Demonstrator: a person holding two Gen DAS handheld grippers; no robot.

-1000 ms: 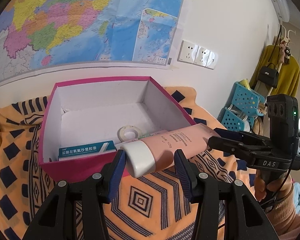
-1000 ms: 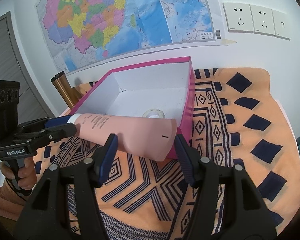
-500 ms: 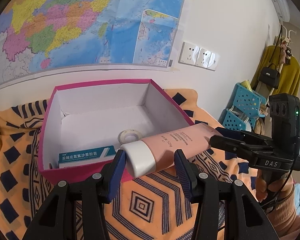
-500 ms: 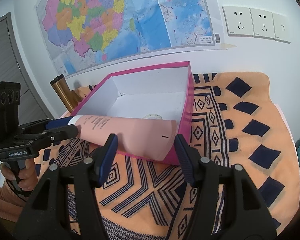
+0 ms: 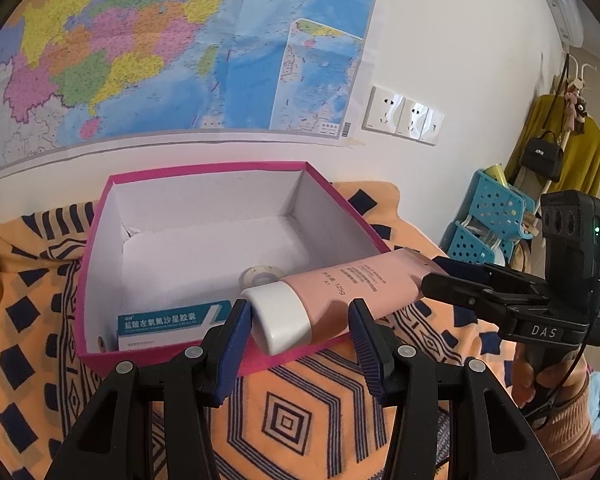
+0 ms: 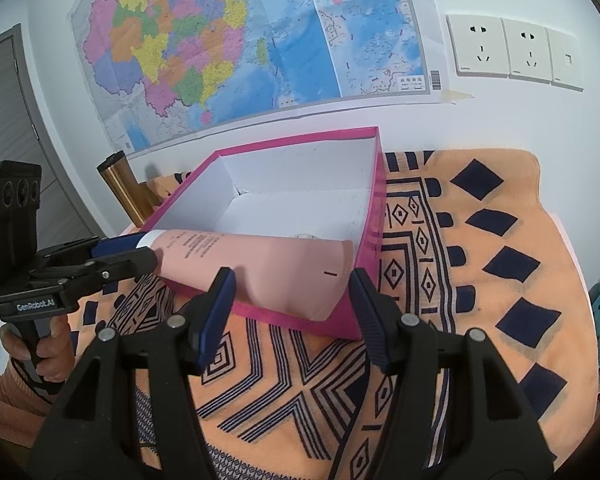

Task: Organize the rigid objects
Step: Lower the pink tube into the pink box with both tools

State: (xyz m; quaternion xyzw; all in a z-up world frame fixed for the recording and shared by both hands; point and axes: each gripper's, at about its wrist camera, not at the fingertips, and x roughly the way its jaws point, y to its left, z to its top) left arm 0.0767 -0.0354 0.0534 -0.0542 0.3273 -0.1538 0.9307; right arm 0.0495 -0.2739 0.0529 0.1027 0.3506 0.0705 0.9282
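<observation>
We hold a pink tube (image 5: 352, 292) between our 2 tools, above the near edge of the pink box (image 5: 204, 216). The left tool (image 5: 296, 324) grips the white cap end: its left pad touches the cap (image 5: 280, 318), and its right pad sits against the tube's body just behind it, jaws partly open around that width. The right tool (image 6: 290, 298) clamps the flat crimped tail of the tube (image 6: 300, 276), both pads against its sides, jaws about half open. In the left view the right tool (image 5: 452, 280) shows from the side, its fingers closed over the tail. In the right view the left tool (image 6: 136, 252) covers the cap end.

The tube lies nearly level, crossing the box's near wall at a slant, cap lower toward the left tool. It is salmon pink with small dark print on its side and a smooth white cap.

Inside the box a teal and white carton (image 5: 168, 324) lies by the near wall, and a small tape roll (image 5: 262, 274) lies on the floor behind the tube. The box sits on an orange patterned cloth (image 6: 480, 264) over the tabletop.
</observation>
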